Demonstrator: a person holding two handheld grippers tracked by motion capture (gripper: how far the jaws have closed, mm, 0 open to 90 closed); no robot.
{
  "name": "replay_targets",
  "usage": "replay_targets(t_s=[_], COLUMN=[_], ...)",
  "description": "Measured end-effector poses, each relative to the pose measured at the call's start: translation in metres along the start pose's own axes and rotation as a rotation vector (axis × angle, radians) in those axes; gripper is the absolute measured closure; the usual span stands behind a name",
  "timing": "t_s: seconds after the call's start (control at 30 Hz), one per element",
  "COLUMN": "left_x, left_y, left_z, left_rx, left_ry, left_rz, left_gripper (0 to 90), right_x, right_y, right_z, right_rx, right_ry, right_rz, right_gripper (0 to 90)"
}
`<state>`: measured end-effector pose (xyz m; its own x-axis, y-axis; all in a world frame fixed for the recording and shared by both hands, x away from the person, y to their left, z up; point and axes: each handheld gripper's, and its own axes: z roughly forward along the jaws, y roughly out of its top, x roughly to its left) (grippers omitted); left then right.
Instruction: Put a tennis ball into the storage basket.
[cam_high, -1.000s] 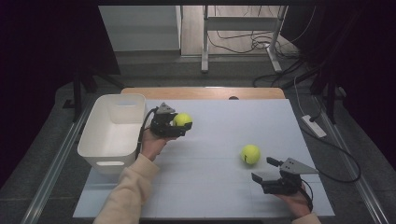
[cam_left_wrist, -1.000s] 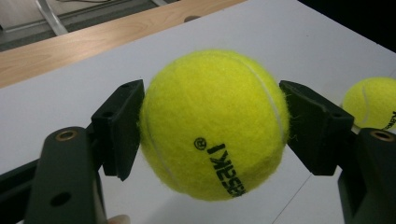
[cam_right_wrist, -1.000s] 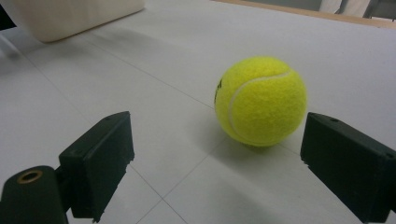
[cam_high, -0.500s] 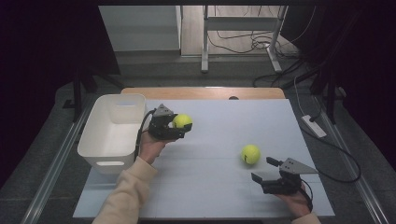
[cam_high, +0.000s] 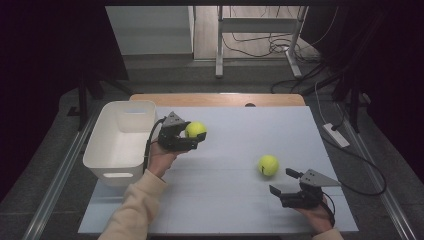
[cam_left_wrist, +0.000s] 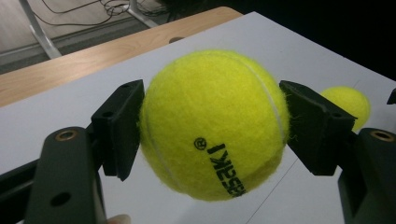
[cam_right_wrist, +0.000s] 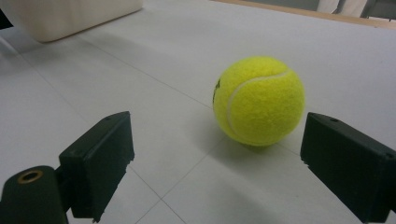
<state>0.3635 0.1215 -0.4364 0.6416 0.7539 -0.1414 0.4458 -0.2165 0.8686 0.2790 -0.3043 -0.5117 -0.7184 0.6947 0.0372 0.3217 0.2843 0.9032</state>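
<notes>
1. Right gripper (cam_high: 284, 183): near edge of the table, held in a hand (cam_high: 316, 216) at the lower right of the high view. Jaws spread wide, nothing between them.

2. Second tennis ball (cam_high: 268, 165): yellow, resting on the table surface just beyond the right gripper's jaws, not touching them. In the right gripper view (cam_right_wrist: 259, 100) it sits ahead of the open jaws, nearer the right-hand one.

3. Left gripper (cam_high: 192, 138): mid-table, left of centre, lifted above the surface. Jaws clamped on item 4, 1 pad against each side.

4. Held tennis ball (cam_left_wrist: 212, 123): yellow, black lettering on its lower face; gripped clear of the table, just right of the bin.

5. Bin (cam_high: 97, 150): white plastic, rectangular, open top, at the table's left edge; nothing seen inside. Nothing stands between it and the held ball.

6. Table (cam_high: 240, 205): pale grey-white top with faint seams; a wooden strip (cam_high: 220, 99) along the far edge.

7. Room: dark surrounds, grey floor, metal frame legs (cam_high: 219, 45) and loose cables (cam_high: 260, 47) beyond the table.
</notes>
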Motion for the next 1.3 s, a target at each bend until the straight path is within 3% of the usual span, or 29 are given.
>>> replay_targets(t_s=[0.53, 1.3], left_x=[-0.01, -0.009], left_y=[0.015, 0.032], left_z=[-0.013, -0.031], left_rx=[-0.038, -0.09], left_ry=[-0.004, 0.012], left_rz=[0.027, 0.037], left_gripper=[27.5, 27.5], right_x=[0.0, 0.0], right_y=[0.0, 0.0], right_z=[0.0, 0.0], right_rx=[0.001, -0.003], right_ry=[0.001, -0.001], right_rz=[-0.001, 0.002], right_gripper=[9.4, 9.4])
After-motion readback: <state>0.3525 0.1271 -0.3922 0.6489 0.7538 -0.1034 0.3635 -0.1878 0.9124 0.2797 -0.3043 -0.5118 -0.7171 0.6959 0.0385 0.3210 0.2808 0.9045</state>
